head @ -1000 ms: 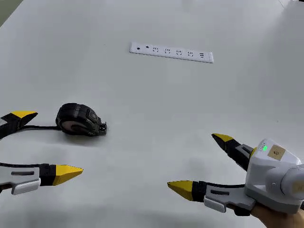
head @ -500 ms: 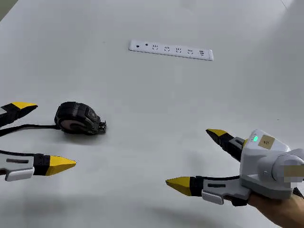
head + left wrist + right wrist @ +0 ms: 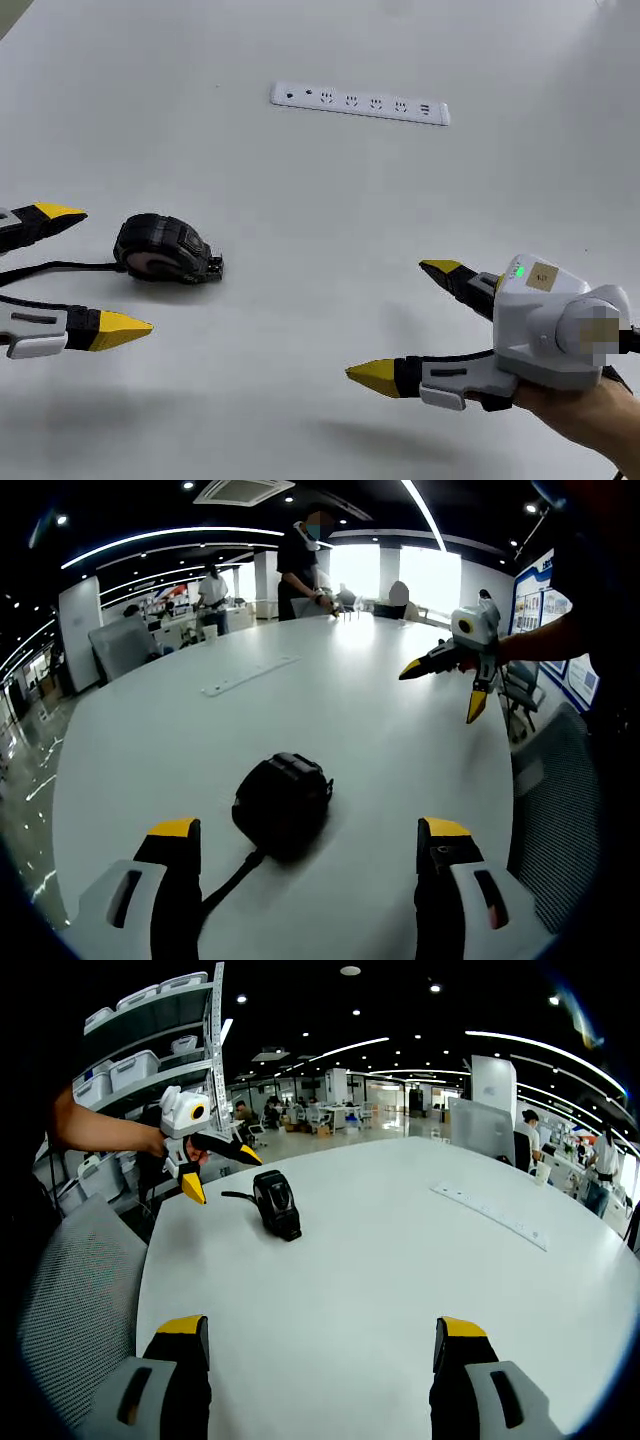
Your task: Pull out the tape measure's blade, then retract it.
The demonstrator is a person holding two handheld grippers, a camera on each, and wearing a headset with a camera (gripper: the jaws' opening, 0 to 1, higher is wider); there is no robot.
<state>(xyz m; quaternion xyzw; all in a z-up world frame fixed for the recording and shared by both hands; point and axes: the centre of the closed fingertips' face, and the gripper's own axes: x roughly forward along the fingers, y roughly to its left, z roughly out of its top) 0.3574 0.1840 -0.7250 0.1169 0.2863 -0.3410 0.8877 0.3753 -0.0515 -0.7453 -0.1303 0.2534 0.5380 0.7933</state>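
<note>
A black tape measure [image 3: 165,249] lies on the white table [image 3: 320,180] at the left, its blade tip facing right and a black strap trailing left. My left gripper [image 3: 105,271] stands open just left of the tape measure [image 3: 283,802], its yellow-tipped jaws spread to either side, not touching it. My right gripper [image 3: 405,320] is open at the lower right, well apart from the tape measure [image 3: 277,1203], with nothing between its jaws. The blade looks fully inside the case.
A white power strip [image 3: 360,104] lies flat at the far middle of the table. People stand and sit at the table's far end in the left gripper view. A grey mesh chair [image 3: 70,1290] sits by the table's edge.
The right gripper has drifted a little left and up. The left gripper has slid slightly back to the left. The tape measure has stayed put.
</note>
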